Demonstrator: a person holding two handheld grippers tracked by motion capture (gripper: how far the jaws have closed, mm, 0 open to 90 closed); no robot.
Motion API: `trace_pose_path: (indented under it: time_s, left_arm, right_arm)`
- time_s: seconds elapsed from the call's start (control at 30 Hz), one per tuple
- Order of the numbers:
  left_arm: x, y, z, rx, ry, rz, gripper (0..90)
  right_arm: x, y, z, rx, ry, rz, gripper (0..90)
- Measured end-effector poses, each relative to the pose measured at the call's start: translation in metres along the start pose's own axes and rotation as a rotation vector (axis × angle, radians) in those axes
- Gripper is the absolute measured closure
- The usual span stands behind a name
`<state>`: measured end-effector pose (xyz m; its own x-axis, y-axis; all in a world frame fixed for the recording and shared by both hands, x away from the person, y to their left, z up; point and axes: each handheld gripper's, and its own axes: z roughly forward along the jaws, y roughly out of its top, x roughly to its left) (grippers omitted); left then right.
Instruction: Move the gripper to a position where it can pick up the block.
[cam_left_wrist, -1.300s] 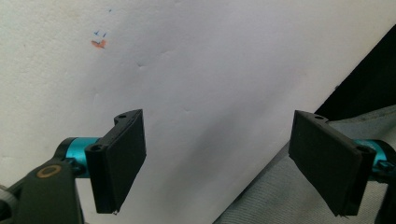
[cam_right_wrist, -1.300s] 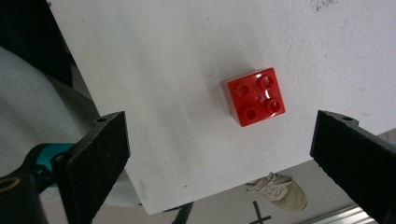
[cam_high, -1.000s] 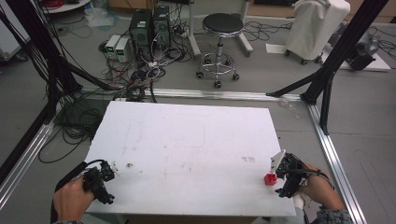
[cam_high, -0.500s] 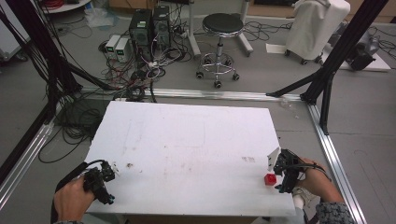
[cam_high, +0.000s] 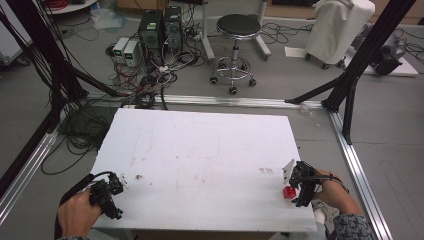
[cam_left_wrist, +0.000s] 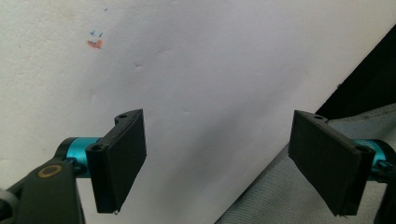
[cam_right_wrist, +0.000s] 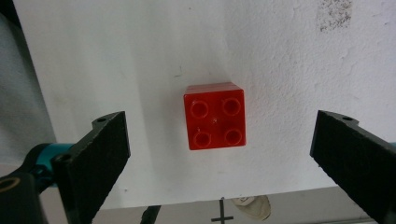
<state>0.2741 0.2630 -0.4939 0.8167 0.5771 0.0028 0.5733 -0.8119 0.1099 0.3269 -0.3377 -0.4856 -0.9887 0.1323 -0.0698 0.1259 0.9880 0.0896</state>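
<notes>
One red four-stud brick (cam_right_wrist: 215, 116) on table (cam_high: 200, 150), between wide-open right claw (cam_right_wrist: 219, 154); left claw (cam_left_wrist: 224, 163) apparently likewise, empty

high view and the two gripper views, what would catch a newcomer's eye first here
The red toy brick stands out, alone on the white table near its right front corner, studs up. The right claw hangs wide open over it, touching nothing. At the left front edge, the left claw is open too, with nothing between its jaws.

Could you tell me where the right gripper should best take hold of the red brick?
Probably across its two smooth side walls, coming straight down from above: the red brick sits studs-up on the white table, squarely between the open right gripper jaws.
</notes>
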Motion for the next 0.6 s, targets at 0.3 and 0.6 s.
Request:
trace_pose_path:
  time_s: [0.3, 0.6]
  left_arm:
    - [-0.001, 0.000, 0.000, -0.003, 0.002, 0.002, 19.5]
    - [-0.001, 0.000, 0.000, -0.003, 0.003, -0.001, 19.5]
  right_arm:
    - [-0.001, 0.000, 0.013, 0.008, 0.018, -0.015, 4.1]
    - [-0.003, -0.001, 0.024, 0.007, 0.032, -0.016, 4.1]
